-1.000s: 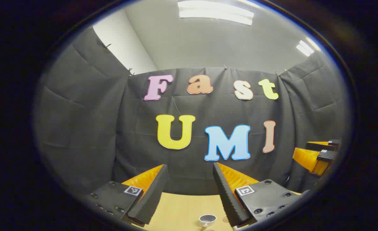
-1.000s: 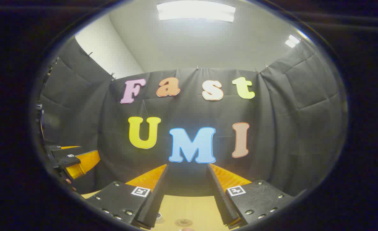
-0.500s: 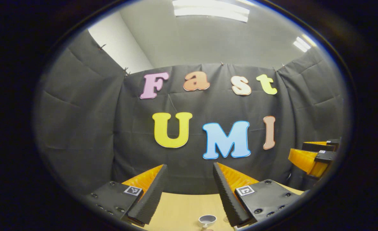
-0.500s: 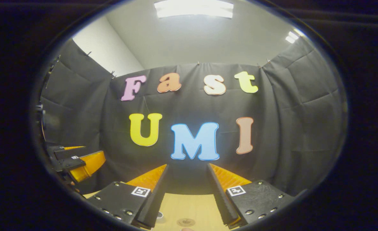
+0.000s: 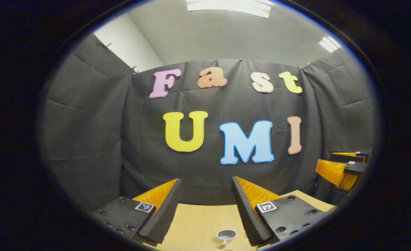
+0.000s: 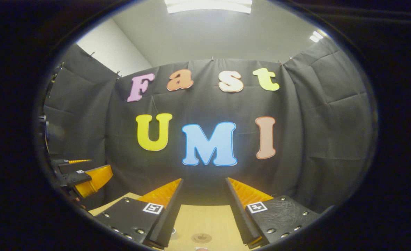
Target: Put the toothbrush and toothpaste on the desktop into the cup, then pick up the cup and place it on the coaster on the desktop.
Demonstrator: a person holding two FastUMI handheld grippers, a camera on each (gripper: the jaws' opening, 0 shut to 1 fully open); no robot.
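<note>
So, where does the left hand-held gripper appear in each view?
Left gripper view: the left hand-held gripper is at bottom centre, its own fingers open.
Right gripper view: it is low at the left edge, orange fingers pointing right.
Shared landmark: the desktop along the bottom.

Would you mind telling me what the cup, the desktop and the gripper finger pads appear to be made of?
The cup looks like grey plastic or glazed ceramic, smooth with a pale rim; too small to settle. The desktop seems light wood or wood-look laminate, matte tan, no grain visible. The left gripper's finger pads look like black foam or rubber, ribbed along the inner face.
</note>
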